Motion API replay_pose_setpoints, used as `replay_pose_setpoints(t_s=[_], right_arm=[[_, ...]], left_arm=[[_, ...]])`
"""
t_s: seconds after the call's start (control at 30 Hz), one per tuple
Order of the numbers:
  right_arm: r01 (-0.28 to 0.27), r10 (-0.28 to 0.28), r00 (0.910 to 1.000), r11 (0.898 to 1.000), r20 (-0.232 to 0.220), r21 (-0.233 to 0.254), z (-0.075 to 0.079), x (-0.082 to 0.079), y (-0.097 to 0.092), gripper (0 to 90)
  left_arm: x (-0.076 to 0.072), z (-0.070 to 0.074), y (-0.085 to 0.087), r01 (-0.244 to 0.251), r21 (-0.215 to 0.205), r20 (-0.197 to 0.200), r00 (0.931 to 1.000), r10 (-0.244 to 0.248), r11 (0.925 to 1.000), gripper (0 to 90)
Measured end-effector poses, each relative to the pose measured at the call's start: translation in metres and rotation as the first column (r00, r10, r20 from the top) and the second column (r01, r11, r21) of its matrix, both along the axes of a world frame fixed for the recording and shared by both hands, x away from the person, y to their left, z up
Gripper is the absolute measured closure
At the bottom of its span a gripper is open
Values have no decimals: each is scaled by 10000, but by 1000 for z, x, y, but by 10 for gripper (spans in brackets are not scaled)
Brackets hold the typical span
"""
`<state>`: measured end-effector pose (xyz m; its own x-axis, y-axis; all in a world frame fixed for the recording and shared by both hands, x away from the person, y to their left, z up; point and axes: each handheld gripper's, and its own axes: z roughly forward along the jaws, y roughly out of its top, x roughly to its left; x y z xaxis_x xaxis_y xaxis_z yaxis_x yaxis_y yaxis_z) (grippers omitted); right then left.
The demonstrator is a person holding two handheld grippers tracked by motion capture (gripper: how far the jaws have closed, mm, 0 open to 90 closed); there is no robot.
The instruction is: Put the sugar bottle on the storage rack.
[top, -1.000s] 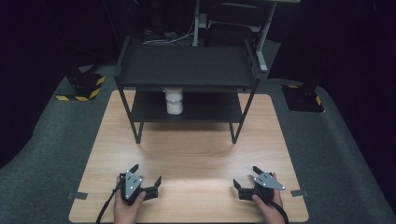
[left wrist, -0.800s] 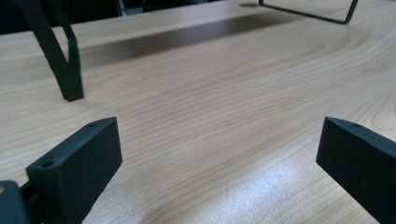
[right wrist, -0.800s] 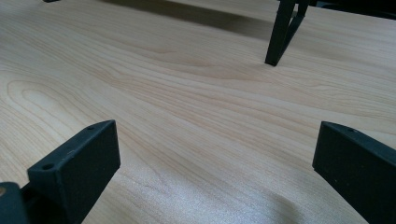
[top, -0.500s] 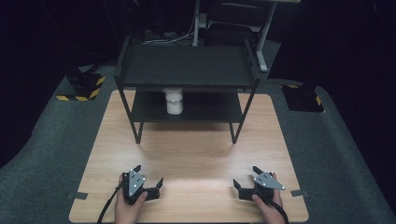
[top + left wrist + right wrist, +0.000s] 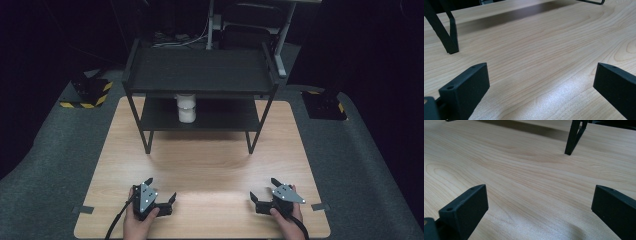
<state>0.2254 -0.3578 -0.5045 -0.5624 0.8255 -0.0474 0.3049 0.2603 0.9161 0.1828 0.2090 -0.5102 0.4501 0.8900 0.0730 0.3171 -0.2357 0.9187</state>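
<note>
Both grippers rest low at the near edge of the table [image 5: 210,165], the left gripper [image 5: 161,192] and the right gripper [image 5: 263,189] well apart, each with its jaws spread wide and nothing between them; the gripper views show bare wood grain ahead. The work in hand looks like a reach for the jar [image 5: 186,108], a white one that stands on the lower shelf [image 5: 225,119] of the black rack [image 5: 200,70] at the far side of the table, toward that shelf's left. To do it well, I would send one gripper forward low and level, jaws kept spread, and enter between the rack's front legs [image 5: 146,137] rather than from above. The top shelf overhangs the jar and rules out a descent, and the gap under it is shallow. The left gripper lies nearer the jar's line. Beyond the rack, dark floor, cables and yellow-black striped blocks [image 5: 87,95] play no part.
</note>
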Motion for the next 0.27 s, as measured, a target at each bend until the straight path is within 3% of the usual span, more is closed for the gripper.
replay_pose_setpoints(t_s=[0.27], right_arm=[[158,-159,9997,9998,183,84,-3,-6,-1,4]], left_arm=[[3,1,-3,-197,-45,-70,9998,197,9998,5]])
